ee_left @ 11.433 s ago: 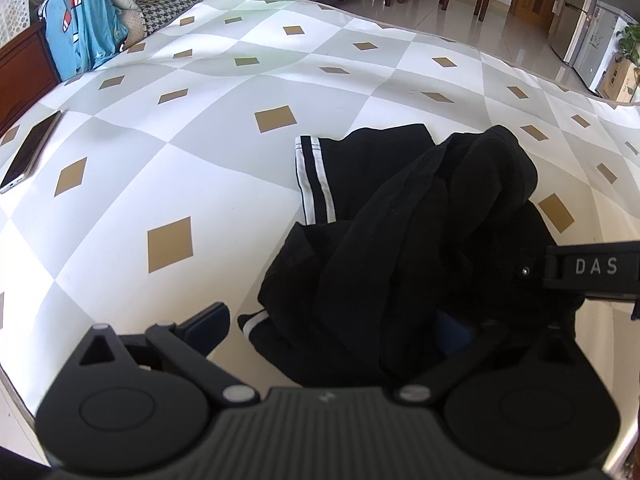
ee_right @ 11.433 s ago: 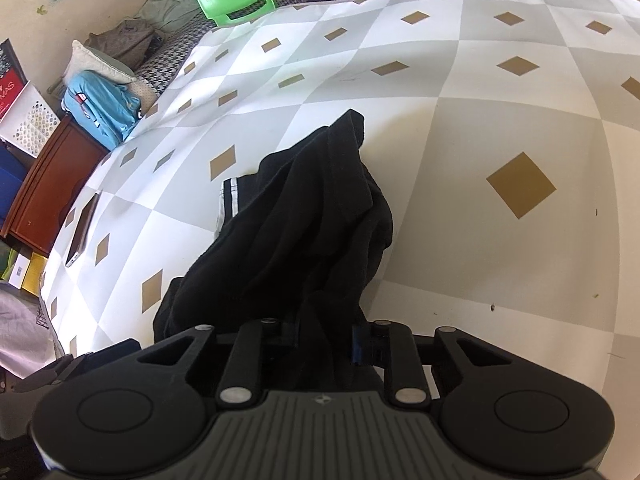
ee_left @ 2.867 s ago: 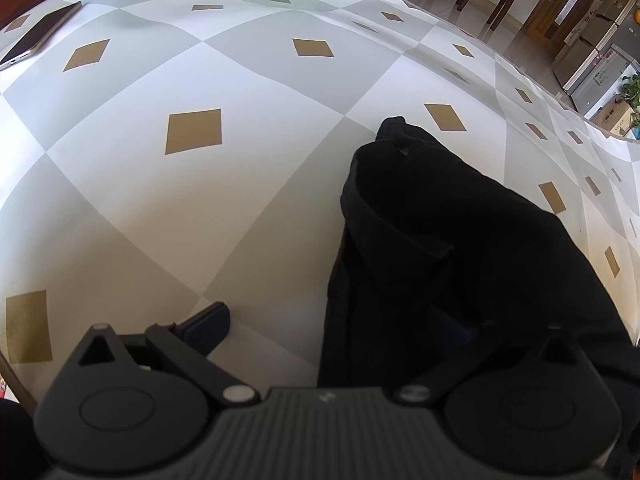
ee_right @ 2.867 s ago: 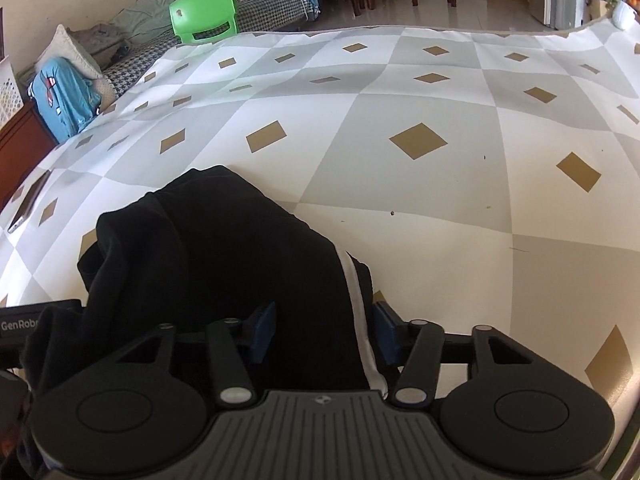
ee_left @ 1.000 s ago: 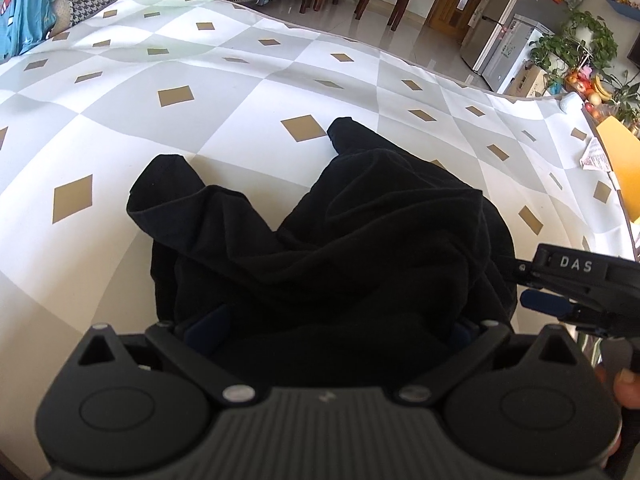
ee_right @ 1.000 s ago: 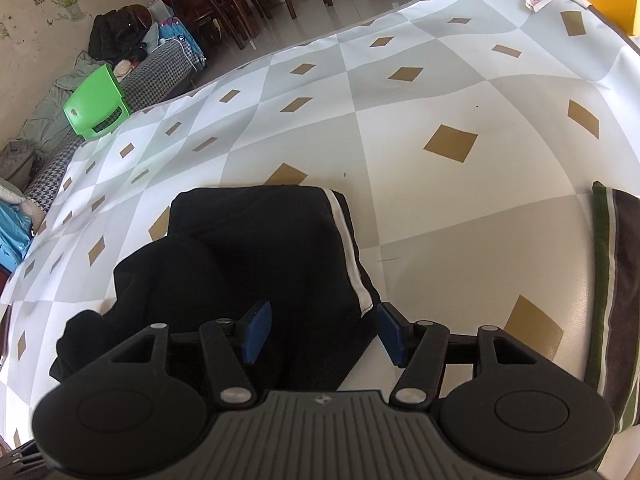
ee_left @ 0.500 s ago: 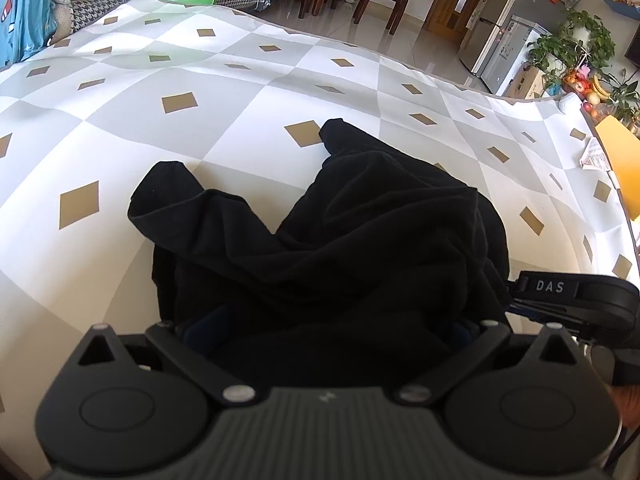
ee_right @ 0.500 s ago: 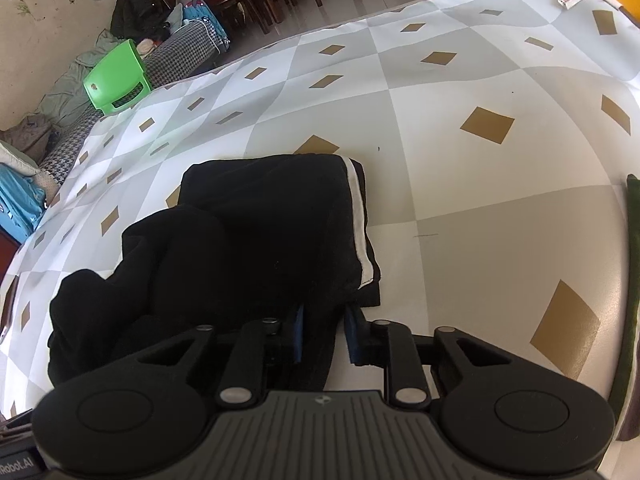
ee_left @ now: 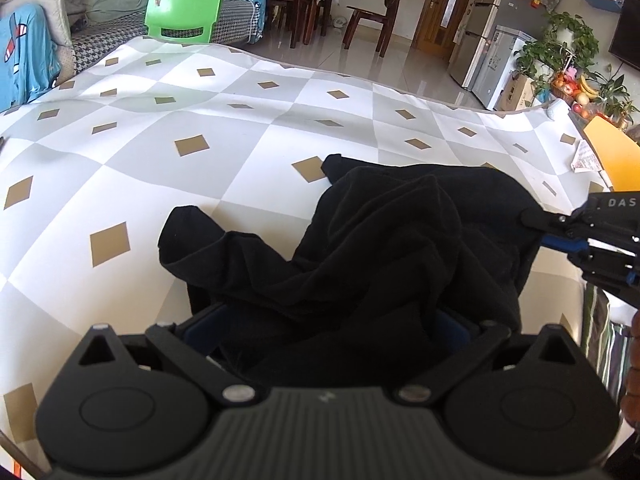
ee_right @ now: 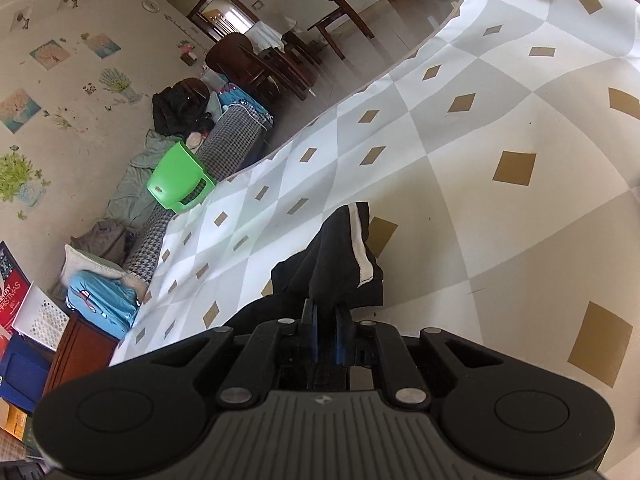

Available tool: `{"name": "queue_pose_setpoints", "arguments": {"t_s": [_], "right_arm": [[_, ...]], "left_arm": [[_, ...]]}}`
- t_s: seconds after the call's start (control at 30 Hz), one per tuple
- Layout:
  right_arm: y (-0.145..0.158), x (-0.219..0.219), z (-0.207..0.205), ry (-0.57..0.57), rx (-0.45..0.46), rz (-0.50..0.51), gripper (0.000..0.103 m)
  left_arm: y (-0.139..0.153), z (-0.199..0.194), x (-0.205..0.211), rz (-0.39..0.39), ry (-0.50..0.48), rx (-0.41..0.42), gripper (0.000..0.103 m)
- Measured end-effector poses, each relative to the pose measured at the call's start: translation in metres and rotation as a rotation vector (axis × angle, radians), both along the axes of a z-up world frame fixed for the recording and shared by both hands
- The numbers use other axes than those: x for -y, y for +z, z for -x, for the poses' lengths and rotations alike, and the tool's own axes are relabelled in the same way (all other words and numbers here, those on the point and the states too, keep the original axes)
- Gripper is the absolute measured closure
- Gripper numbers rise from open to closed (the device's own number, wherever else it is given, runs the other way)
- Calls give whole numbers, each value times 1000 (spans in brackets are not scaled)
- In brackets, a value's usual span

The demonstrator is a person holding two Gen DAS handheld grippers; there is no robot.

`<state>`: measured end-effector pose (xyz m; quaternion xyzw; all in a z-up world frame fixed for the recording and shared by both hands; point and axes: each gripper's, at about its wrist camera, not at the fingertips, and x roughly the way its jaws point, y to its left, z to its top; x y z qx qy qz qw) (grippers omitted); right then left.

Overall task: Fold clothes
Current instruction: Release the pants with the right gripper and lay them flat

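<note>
While my right tongs point(ee_right: 325, 322) pinch the black garment's point(ee_left: 400, 240) striped edge and my left tongs point(ee_left: 326, 330) gape wide around its bunched cloth on the counter point(ee_left: 240, 136), I'd lift evenly, keeping the edge taut.

A lived-in home: a fridge point(ee_left: 494, 60), houseplants point(ee_left: 560, 40), a fruit bowl point(ee_left: 576, 88), wooden dining chairs point(ee_left: 372, 12), a green plastic chair point(ee_left: 184, 12) and wall stickers point(ee_right: 116, 80).

a wide surface point(ee_left: 248, 136) under a cloth of white and grey checks with tan diamonds — on it lie a crumpled black garment point(ee_left: 384, 240), a striped fabric point(ee_left: 604, 332) at the right edge, and a paper slip point(ee_left: 585, 157).
</note>
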<state>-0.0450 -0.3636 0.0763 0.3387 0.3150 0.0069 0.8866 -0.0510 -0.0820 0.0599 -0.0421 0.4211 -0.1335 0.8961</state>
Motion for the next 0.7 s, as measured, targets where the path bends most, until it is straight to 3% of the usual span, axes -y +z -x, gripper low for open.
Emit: {"name": "queue_pose_setpoints", "arguments": {"t_s": [0.2, 0.3, 0.47, 0.57, 0.63, 0.7], "right_arm": [[10, -7, 2, 8, 30, 80, 93], [16, -2, 7, -8, 67, 63, 93], [12, 3, 6, -46, 18, 102, 91], [4, 7, 4, -64, -33, 93, 83], [2, -1, 5, -15, -47, 104, 64], [0, -10, 7, 38, -59, 116, 61]], "left_arm": [[-10, -12, -22, 33, 124, -61, 0], [-13, -17, -32, 47, 185, -77, 0], [-24, -26, -53, 63, 303, -133, 0], [-33, -30, -62, 82, 352, -175, 0], [-36, -31, -64, 81, 367, -184, 0], [-37, -31, -63, 72, 371, -181, 0]]}}
